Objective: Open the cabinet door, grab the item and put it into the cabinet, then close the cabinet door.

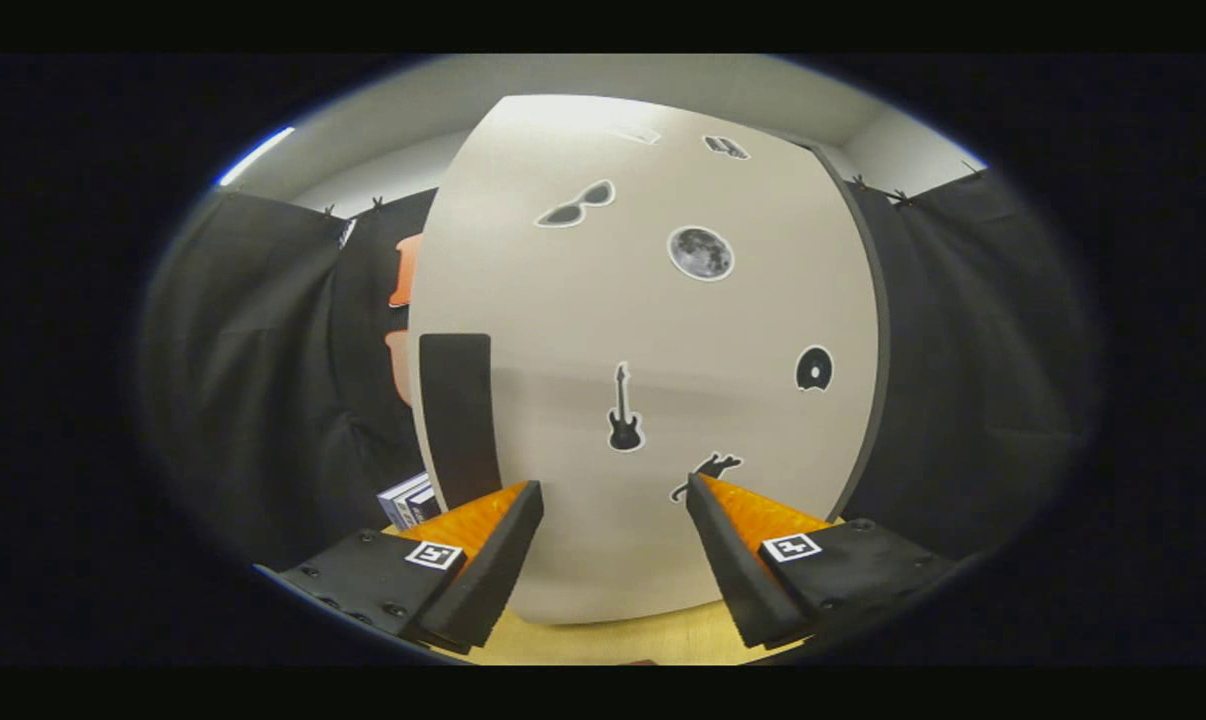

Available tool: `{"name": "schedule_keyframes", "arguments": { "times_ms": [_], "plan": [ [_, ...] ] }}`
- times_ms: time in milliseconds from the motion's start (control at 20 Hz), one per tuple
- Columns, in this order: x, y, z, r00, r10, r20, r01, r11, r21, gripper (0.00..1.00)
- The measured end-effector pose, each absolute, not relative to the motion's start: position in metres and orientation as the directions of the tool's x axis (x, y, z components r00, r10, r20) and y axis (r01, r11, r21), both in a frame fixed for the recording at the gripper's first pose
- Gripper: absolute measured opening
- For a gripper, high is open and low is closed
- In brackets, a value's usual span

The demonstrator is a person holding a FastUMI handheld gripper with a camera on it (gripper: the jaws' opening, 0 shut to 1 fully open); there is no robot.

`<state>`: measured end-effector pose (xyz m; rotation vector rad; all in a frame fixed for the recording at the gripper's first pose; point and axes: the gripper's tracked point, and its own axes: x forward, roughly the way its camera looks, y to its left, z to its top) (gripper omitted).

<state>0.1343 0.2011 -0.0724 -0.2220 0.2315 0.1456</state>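
A pale cabinet door (653,330) stands shut, facing the camera, just ahead of the gripper (613,490). The gripper's two fingers are spread wide apart with nothing between them; the door's lower face shows through the gap.

A dark vertical handle (460,420) runs along the door's left side, and the tip of the left finger (508,545) sits just below and right of its lower end. Whether it touches the door cannot be told.

Stickers dot the door: a guitar (624,410) near the middle, a moon (701,252) above it, sunglasses (575,206) up and to the left, a round disc (814,369) to the right, and a cat (708,470) just above the right finger (728,540).

A small box (408,500), the item, lies left of the door's bottom corner, below the handle, on a light wooden table (623,640). Black cloth (253,380) hangs on both sides of the door.
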Motion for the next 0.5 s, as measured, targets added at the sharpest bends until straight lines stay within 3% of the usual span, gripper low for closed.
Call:
{"name": "schedule_keyframes", "arguments": {
  "times_ms": [500],
  "plan": [
    [0.15,0.211,-0.075,0.963,0.086,-0.256,-0.146,0.963,-0.226,0.92]
  ]
}}
